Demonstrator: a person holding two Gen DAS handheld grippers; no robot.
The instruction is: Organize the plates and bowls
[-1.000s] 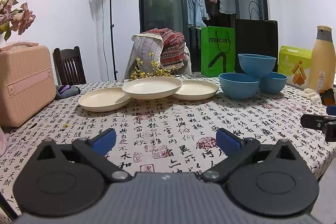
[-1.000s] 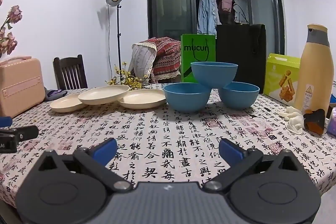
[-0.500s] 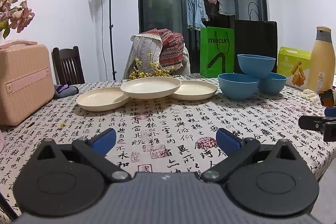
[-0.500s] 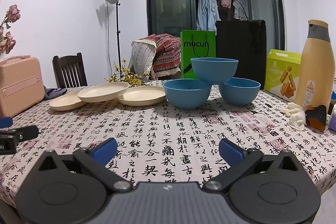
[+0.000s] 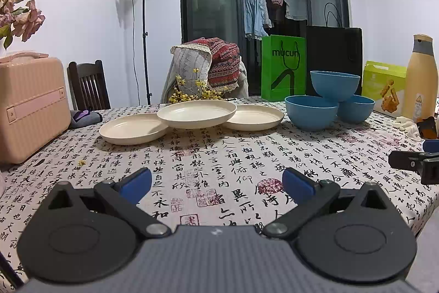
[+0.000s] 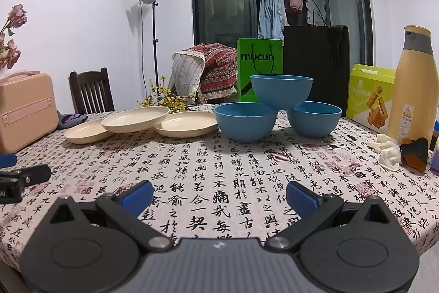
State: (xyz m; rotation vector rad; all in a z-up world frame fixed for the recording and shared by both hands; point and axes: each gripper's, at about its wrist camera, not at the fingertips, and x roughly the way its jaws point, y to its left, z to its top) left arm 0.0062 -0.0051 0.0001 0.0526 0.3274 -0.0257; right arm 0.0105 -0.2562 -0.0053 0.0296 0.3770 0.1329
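Plates (image 5: 192, 114) and bowls (image 6: 277, 103) well beyond both grippers (image 5: 216, 183) (image 6: 219, 195) — jaws wide apart, empty.

Desk (image 5: 219, 155): covered w/ white cloth printed in black calligraphy + red seals.
Plates: 3 cream, far-left of centre; left plate (image 5: 133, 128) & right plate (image 5: 253, 117) flat on cloth, middle plate (image 5: 196, 114) propped on both.
Bowls: 3 blue, far-right of centre; two on cloth (image 6: 245, 121) (image 6: 314, 121), third (image 6: 281, 89) on their rims.
Left edge: pink case (image 5: 30, 106).
Far edge: green bag (image 5: 282, 67), black bag (image 5: 333, 51), yellow flower sprigs (image 5: 192, 92).
Right edge: green box (image 6: 369, 98), tan bottle (image 6: 411, 84), white cloth wad (image 6: 388, 150).
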